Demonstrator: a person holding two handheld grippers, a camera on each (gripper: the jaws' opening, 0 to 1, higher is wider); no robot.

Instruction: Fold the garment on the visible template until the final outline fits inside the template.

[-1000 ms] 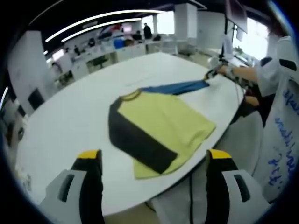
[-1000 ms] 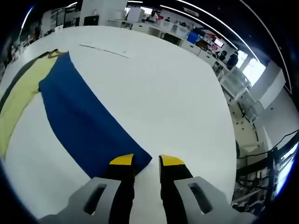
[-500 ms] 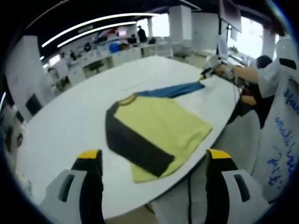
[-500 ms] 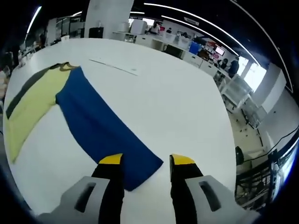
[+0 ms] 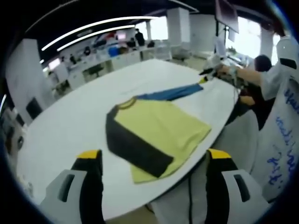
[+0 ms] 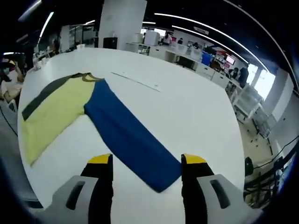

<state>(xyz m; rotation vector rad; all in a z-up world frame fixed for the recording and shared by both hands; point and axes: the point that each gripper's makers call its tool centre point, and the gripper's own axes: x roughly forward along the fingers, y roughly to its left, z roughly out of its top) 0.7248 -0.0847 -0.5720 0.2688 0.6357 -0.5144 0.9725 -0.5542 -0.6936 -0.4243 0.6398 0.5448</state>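
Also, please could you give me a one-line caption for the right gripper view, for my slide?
Open right tongs above the blue sleeve of a yellow shirt spread on a white table.

Right tool (image 6: 146, 165) jaws spread, empty, above blue sleeve (image 6: 131, 135) of yellow shirt (image 6: 60, 109) on white table (image 6: 187, 107).

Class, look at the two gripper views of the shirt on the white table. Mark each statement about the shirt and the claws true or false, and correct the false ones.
1. The blue sleeve lies stretched out flat. True.
2. The right claw is clamped on the sleeve. False: its jaws stand open, the cuff between them.
3. The shirt body is red. False: yellow.
4. The left claw is open. True.
5. The shirt's hem overhangs the table edge. True.
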